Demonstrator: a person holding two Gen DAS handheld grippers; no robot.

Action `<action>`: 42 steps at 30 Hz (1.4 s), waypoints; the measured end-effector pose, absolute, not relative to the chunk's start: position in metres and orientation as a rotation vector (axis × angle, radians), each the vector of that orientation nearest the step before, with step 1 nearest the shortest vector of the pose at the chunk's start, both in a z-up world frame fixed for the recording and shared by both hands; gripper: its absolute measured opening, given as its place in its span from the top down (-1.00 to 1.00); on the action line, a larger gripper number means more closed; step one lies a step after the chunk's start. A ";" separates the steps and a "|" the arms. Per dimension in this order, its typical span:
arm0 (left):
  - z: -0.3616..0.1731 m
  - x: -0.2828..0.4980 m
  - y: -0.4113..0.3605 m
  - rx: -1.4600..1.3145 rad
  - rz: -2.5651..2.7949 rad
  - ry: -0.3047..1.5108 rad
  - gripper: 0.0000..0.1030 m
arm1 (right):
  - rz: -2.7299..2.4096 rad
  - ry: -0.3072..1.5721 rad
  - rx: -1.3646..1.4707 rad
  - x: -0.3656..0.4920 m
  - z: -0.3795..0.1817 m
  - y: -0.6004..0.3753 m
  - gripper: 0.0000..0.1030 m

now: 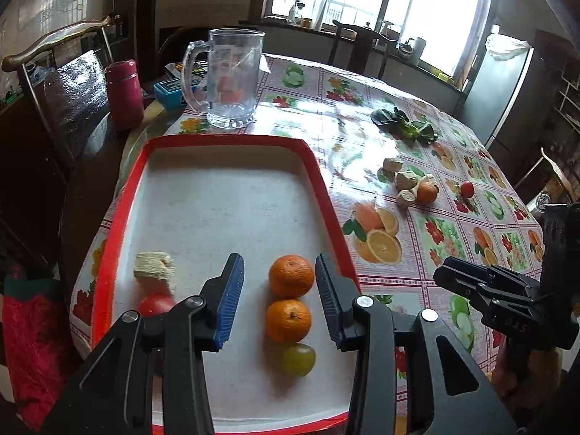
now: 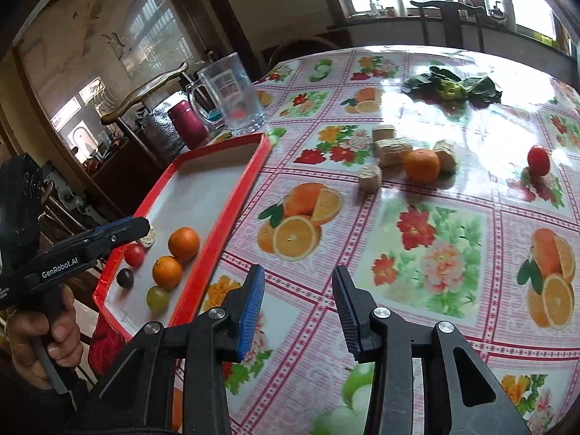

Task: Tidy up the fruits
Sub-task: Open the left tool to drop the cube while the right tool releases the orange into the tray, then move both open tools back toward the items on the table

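Observation:
A red-rimmed tray (image 1: 328, 195) holds two oranges (image 1: 291, 275) (image 1: 288, 320), a green grape (image 1: 298, 359), a red tomato (image 1: 156, 304) and a beige biscuit piece (image 1: 156, 272). The right wrist view shows the tray (image 2: 235, 214) with a dark grape (image 2: 125, 277) too. My left gripper (image 1: 279, 301) is open and empty just above the tray, beside the oranges. My right gripper (image 2: 299, 311) is open and empty over the tablecloth, right of the tray. On the table lie a loose orange (image 2: 421, 165), a red tomato (image 2: 538, 160) and several beige biscuit pieces (image 2: 393, 150).
A glass mug (image 1: 232, 76) stands behind the tray, with a pink flask (image 1: 124, 94) to its left. Leafy greens (image 2: 453, 87) lie at the far side of the table. Chairs stand around the table. A fridge (image 1: 504, 90) is at the right.

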State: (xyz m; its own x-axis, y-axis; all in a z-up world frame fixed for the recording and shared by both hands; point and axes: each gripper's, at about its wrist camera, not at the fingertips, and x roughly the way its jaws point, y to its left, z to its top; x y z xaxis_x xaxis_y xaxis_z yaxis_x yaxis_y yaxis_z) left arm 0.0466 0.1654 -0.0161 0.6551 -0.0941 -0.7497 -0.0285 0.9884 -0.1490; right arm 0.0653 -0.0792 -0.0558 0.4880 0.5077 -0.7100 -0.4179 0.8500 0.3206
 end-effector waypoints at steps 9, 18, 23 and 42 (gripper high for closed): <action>-0.019 0.055 0.121 -0.117 -0.120 0.879 0.24 | 0.482 0.891 0.149 0.070 -0.060 -0.125 0.20; -0.019 0.067 0.083 -0.093 -0.182 0.883 0.24 | 0.446 0.886 0.164 0.079 -0.061 -0.148 0.20; -0.021 0.078 0.069 -0.091 -0.203 0.897 0.24 | 0.429 0.886 0.168 0.088 -0.062 -0.157 0.20; -0.052 0.154 0.012 -0.040 -0.238 0.955 0.24 | 0.374 0.915 0.117 0.151 -0.075 -0.173 0.21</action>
